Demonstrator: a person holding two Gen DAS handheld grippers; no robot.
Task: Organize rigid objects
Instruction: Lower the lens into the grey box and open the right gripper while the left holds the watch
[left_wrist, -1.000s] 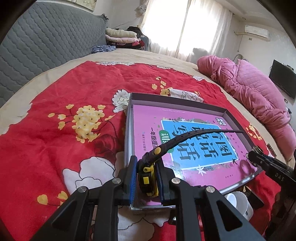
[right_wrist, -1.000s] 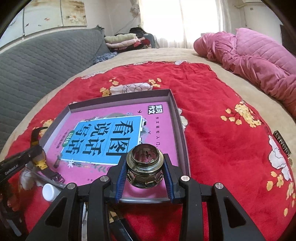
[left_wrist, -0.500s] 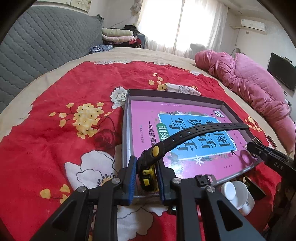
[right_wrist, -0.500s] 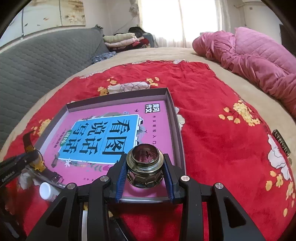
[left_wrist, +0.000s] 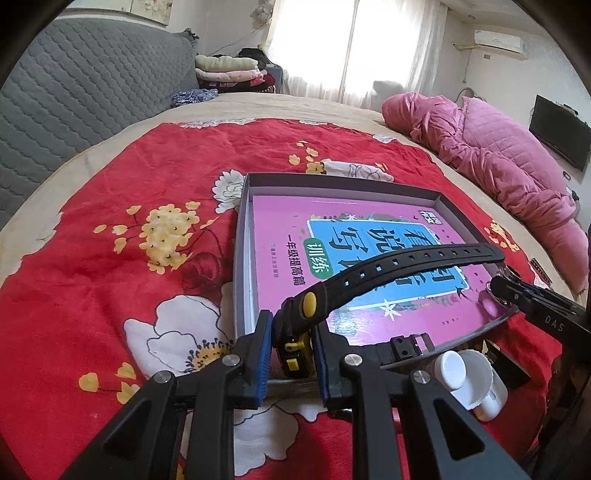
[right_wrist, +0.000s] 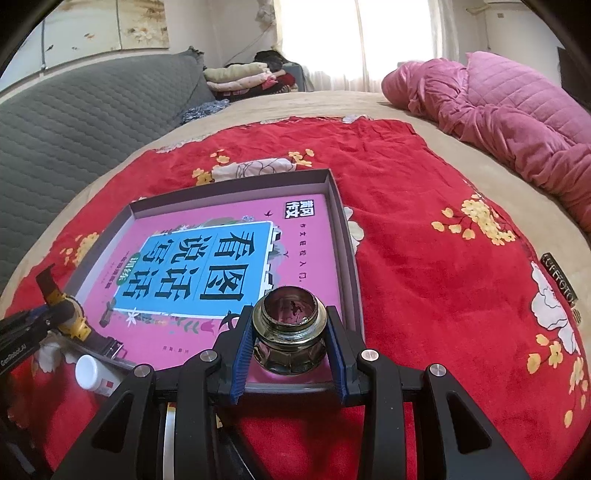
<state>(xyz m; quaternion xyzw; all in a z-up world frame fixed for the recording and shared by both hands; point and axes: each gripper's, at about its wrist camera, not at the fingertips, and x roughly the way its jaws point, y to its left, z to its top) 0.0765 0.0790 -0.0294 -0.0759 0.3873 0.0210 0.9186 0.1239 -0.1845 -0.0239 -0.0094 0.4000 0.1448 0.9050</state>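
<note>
My left gripper (left_wrist: 293, 354) is shut on the case of a black and yellow watch (left_wrist: 295, 343) at the near left corner of the grey box (left_wrist: 242, 258). The watch's long strap (left_wrist: 406, 266) sticks out to the right above the pink book (left_wrist: 280, 229) lying in the box. My right gripper (right_wrist: 290, 350) is shut on an open glass jar (right_wrist: 290, 332) over the box's near right corner (right_wrist: 343, 240). In the right wrist view, the watch (right_wrist: 70, 321) shows at far left.
A white bottle (left_wrist: 450, 369) and a white cup (left_wrist: 484, 384) lie just in front of the box. The box rests on a red flowered blanket (left_wrist: 110, 277). A pink quilt (left_wrist: 498, 158) is bunched at the back right, and a grey headboard (left_wrist: 74, 96) rises at the left.
The left gripper tilted slightly with the watch; the long strap now crosses the book higher, and the buckle end shows at the box's near edge. The right gripper and jar have not moved.
</note>
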